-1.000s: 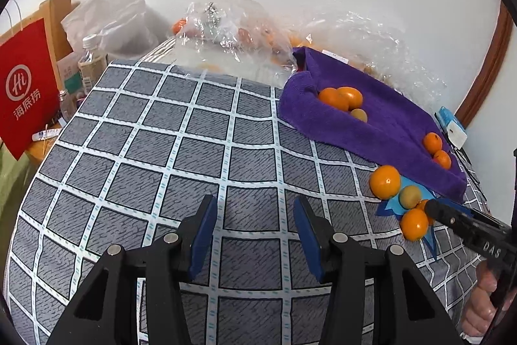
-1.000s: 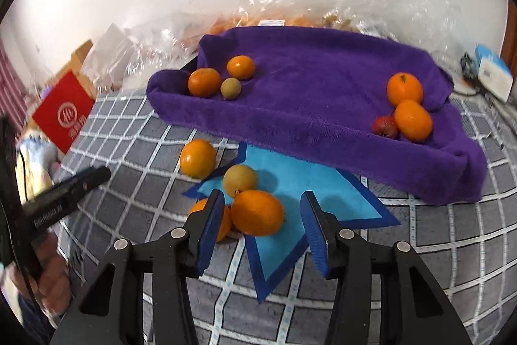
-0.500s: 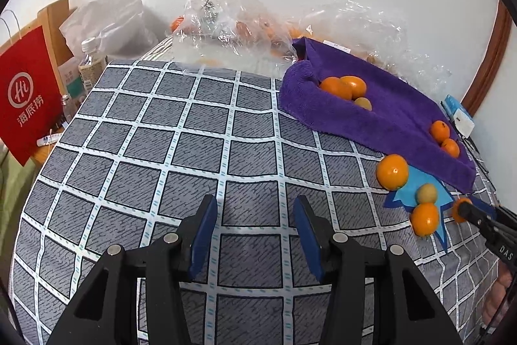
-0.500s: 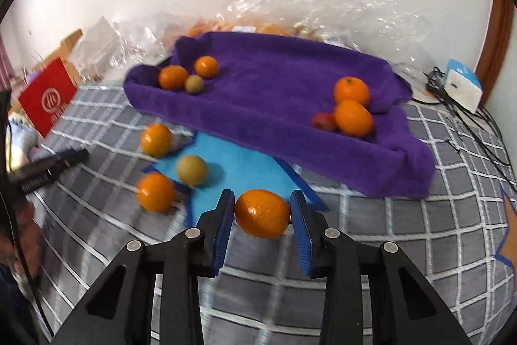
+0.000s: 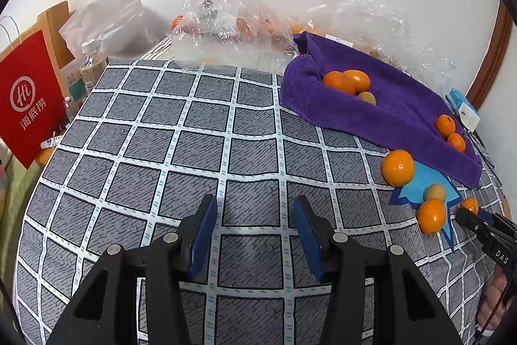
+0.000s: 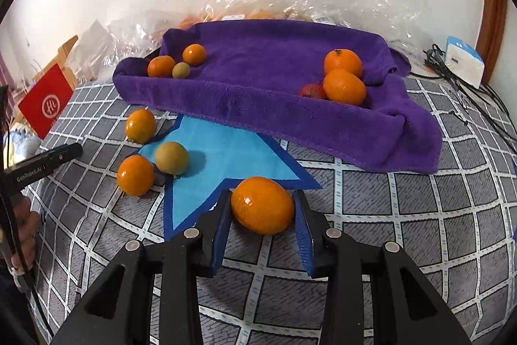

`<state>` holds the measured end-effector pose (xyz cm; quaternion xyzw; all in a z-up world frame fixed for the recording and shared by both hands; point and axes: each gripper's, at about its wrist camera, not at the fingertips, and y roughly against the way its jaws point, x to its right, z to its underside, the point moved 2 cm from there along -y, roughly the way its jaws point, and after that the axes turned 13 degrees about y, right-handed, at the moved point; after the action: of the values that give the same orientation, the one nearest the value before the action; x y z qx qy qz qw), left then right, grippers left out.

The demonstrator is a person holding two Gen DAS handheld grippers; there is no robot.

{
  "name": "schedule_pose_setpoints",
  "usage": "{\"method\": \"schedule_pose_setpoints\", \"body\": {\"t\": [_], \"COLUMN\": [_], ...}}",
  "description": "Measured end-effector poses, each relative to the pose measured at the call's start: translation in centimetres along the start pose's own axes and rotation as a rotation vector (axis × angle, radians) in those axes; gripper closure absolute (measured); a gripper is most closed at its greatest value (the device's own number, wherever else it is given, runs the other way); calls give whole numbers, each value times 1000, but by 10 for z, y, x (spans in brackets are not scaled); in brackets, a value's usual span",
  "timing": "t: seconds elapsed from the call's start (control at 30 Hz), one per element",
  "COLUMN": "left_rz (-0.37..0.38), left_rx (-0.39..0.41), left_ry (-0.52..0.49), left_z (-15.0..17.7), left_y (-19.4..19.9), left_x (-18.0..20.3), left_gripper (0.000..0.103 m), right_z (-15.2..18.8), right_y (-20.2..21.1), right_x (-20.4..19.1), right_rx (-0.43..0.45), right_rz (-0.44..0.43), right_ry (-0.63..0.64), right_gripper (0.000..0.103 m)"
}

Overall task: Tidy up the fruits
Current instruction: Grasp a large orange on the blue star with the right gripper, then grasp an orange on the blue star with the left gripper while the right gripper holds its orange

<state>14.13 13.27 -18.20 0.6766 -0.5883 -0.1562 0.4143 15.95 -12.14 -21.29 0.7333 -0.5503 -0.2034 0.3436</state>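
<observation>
The right gripper [image 6: 262, 209] pinches a large glossy orange tangerine [image 6: 262, 205] between its blue pads, just off the near tip of the blue star-shaped mat [image 6: 223, 156]. To its left lie two smaller tangerines [image 6: 135, 174] and a greenish-brown round fruit [image 6: 171, 157]. Beyond, the folded purple towel [image 6: 258, 105] cradles fruit at its left and right ends. The left gripper [image 5: 255, 231] hovers spread and empty above the grey checked cloth [image 5: 161, 151].
</observation>
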Motion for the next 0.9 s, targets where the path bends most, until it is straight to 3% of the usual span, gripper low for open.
{"method": "schedule_pose_setpoints", "body": {"t": [0.17, 0.33, 0.63, 0.73, 0.9], "left_rz": [9, 27, 54, 46, 118], "left_rx": [-3, -15, -15, -28, -43], "left_ry": [7, -11, 19, 1, -35], "left_z": [0, 0, -1, 0, 4], "left_y": [0, -1, 0, 2, 13], "left_x": [-1, 1, -1, 5, 39], "left_gripper": [56, 48, 48, 49, 49], "right_z": [3, 4, 6, 7, 9], "right_y": [6, 9, 13, 16, 18], "right_x": [8, 17, 19, 21, 30], "right_rx": [19, 30, 33, 41, 42], "right_rz": [32, 74, 121, 133, 143], "right_ry": [-36, -63, -66, -75, -112], "right_gripper": [66, 66, 66, 66, 66]}}
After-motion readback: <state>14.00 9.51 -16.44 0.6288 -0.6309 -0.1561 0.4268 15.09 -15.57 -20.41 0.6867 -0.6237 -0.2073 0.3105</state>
